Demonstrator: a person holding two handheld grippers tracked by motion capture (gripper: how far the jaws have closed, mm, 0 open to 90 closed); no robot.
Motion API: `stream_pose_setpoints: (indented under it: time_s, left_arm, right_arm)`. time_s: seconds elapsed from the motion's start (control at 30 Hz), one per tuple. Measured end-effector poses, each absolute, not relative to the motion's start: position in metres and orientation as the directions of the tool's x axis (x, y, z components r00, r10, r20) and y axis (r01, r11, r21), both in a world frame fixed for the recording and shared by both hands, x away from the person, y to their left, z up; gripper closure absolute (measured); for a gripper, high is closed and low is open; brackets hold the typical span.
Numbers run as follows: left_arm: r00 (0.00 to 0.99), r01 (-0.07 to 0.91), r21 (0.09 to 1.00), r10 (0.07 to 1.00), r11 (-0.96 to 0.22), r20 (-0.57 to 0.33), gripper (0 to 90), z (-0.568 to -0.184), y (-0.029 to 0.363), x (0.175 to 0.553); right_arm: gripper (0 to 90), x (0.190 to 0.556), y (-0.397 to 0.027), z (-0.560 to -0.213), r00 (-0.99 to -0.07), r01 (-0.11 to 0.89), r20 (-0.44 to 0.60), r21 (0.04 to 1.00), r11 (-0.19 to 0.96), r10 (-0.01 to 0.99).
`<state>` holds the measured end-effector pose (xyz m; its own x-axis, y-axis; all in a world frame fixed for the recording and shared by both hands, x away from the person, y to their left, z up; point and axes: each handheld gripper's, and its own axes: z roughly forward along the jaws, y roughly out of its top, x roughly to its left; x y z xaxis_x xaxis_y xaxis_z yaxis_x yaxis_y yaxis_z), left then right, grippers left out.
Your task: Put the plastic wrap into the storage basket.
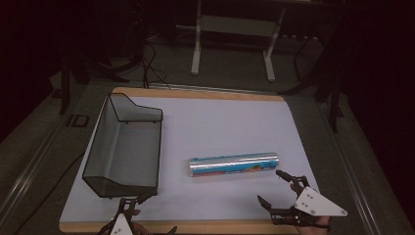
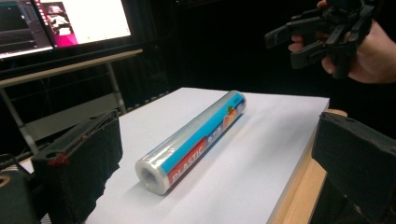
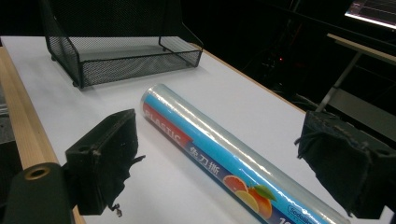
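Note:
A roll of plastic wrap (image 1: 234, 164) with a blue and red label lies on its side on the white sheet, right of centre. My right gripper (image 1: 269, 185) stands open just in front of the roll's right end, apart from it. In the right gripper view the roll (image 3: 224, 154) runs across the sheet beyond the wide-apart jaws. My left gripper (image 1: 137, 199) is open at the table's front edge, near the mesh tray's front corner. From the left gripper view the roll (image 2: 196, 140) lies ahead, one end toward me, and a hand holds the right gripper (image 2: 299, 42) above its far end.
A black wire mesh tray (image 1: 125, 147) stands empty on the left side of the sheet, its tall end at the back. The wooden table edge (image 1: 195, 226) runs along the front. A white-legged desk frame (image 1: 232, 29) stands beyond the table.

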<state>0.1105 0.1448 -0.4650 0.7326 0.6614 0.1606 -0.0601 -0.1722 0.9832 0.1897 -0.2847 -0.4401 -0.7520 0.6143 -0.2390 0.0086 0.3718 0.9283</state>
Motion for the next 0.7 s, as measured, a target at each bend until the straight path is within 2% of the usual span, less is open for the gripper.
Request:
stream_pose_setpoints:
  time_s: [0.43, 0.57, 0.7]
  left_arm:
    - [0.742, -0.064, 0.984, 0.651, -0.168, 0.160, 2.5, -0.4650, 0.1439, 0.1100]
    - [0.740, -0.063, 0.984, 0.654, -0.169, 0.160, 2.6, -0.4648, 0.1447, 0.1100]
    - [0.738, -0.066, 0.983, 0.654, -0.173, 0.165, 2.6, -0.4649, 0.1443, 0.1098]
  right_arm:
    - [11.7, 0.1894, -0.2834, -0.4403, -0.752, 0.002, -0.257, 0.920, 0.392, 0.607]
    - [12.9, 0.1885, -0.2832, -0.4386, -0.752, -0.098, -0.340, 0.905, 0.415, 0.564]
    - [12.3, 0.1883, -0.2812, -0.4359, -0.758, -0.074, -0.335, 0.897, 0.436, 0.560]
